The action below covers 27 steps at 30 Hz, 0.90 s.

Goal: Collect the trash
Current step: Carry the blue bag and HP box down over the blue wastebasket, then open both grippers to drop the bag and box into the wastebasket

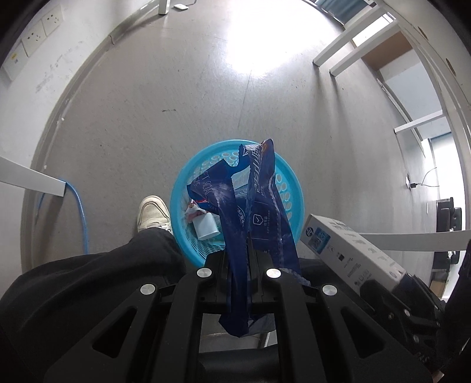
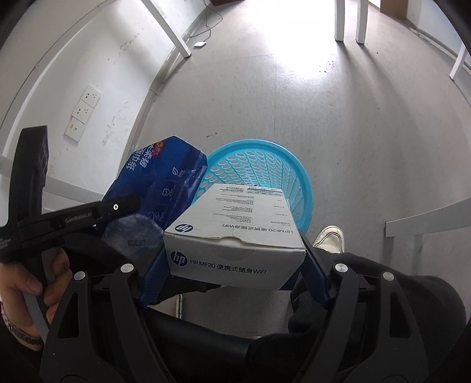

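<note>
Blue plastic, crumpled and printed with white writing, hangs from the left gripper (image 1: 239, 275), whose jaws are clenched tight on this wrapper (image 1: 259, 206). The wrapper's loose upper part stands up over the basket (image 1: 295, 188), a round sky-blue bin with rows of holes in its wall, standing on the grey floor (image 1: 176, 88) just beyond the gripper. Inside the basket, on its near left side, lie a small white bottle (image 1: 206, 226) and a scrap of red and white rubbish (image 1: 192, 211) touching it.

To the right, the right gripper (image 2: 235, 259) grasps a white box (image 2: 235, 235) with an HP logo and black print, its blue pads pressed against the two short sides of the box, so the jaws stand wide around it. In the right wrist view the box is held lengthwise, its far end reaching over the near rim of the basket. In the same view the wrapper shows to the left of the box, just beside it, with the left gripper's black body in front and a bare hand (image 2: 26, 282) wrapped around its handle.

A white shoe (image 1: 153, 213) and a black trouser leg (image 1: 88, 282) stand just beside the basket on its near left. White table legs (image 2: 350, 17) and wall sockets (image 2: 84, 110) lie far off.
</note>
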Motion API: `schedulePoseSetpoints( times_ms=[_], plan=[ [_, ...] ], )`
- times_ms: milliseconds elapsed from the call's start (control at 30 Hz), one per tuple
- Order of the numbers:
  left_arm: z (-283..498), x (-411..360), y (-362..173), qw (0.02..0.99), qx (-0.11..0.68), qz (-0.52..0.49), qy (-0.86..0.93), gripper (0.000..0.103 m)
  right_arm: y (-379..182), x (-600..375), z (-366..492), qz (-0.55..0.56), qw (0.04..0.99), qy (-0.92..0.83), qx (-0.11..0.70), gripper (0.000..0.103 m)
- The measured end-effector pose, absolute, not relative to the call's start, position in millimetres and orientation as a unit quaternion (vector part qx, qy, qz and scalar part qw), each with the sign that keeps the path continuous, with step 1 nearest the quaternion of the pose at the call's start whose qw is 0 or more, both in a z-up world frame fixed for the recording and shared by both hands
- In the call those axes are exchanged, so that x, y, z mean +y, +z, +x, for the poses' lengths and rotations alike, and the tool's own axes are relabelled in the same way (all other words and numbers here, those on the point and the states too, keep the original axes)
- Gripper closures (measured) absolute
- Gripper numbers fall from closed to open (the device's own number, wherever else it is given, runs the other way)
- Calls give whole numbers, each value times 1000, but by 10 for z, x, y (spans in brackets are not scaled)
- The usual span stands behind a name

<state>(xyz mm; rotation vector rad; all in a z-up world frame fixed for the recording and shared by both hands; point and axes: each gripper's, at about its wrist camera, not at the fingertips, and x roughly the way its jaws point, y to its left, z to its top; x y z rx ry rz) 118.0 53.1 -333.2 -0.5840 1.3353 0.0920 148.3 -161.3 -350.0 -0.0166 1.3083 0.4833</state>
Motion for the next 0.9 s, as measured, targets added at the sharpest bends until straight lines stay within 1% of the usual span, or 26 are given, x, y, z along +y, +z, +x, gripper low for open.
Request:
schedulePoseSetpoints(
  times_ms=[267, 533, 900],
  plan=[
    [1272, 561, -3465, 738, 615, -276, 36, 97, -3752, -1468, 1748, -13, 752, 217, 622, 29],
    [1459, 535, -3630, 722, 637, -266, 50, 97, -4044, -1503, 1998, 48, 720, 205, 661, 29],
    [1602, 580, -3741, 720, 640, -264, 55, 96, -4142, -1396, 2056, 43, 711, 204, 671, 29]
  ],
)
